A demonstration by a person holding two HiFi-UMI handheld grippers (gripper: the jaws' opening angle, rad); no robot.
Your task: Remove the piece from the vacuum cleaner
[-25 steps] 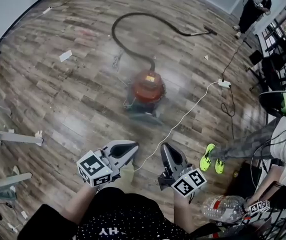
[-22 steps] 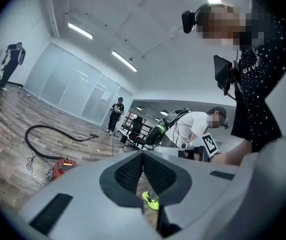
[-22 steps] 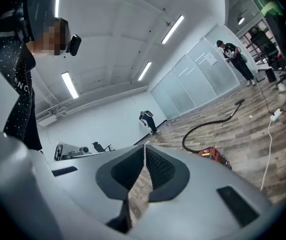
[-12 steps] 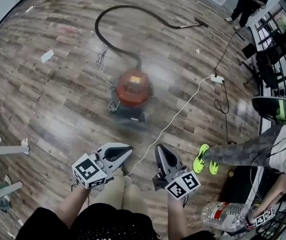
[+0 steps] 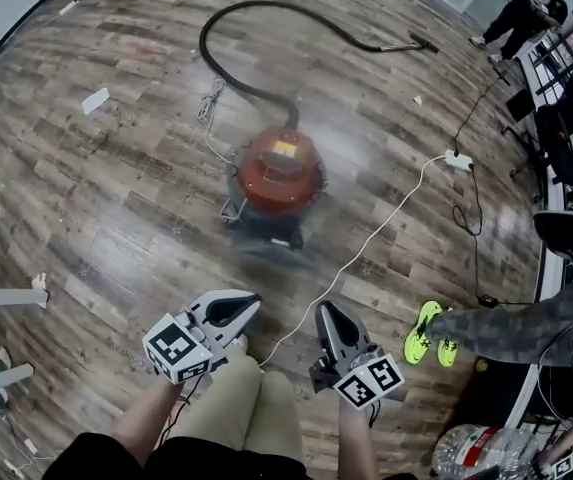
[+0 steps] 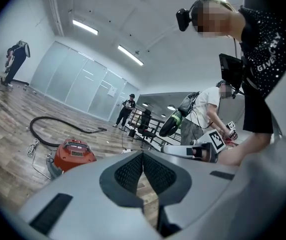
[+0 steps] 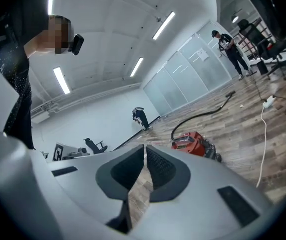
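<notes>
A red canister vacuum cleaner [image 5: 278, 173] stands on the wooden floor, well ahead of both grippers; it also shows as vacuum cleaner [image 6: 74, 154] and vacuum cleaner [image 7: 189, 142]. Its black hose [image 5: 266, 13] loops away to a nozzle at the far right. My left gripper [image 5: 243, 303] is held near my legs, shut and empty, jaws together in the left gripper view as left gripper [image 6: 143, 156]. My right gripper [image 5: 327, 314] hangs beside it, also shut with nothing in it, seen as right gripper [image 7: 144, 149].
A white cable [image 5: 366, 243] runs from near my feet to a power strip [image 5: 457, 162]. A seated person's legs with yellow-green shoes [image 5: 432, 334] are at the right. Another person [image 5: 531, 13] stands at the far right by black chairs. Paper scraps [image 5: 95, 100] lie at the left.
The view has shifted as I step; the vacuum cleaner now looks a little closer and more central. Both grippers stay shut and low by my legs.
</notes>
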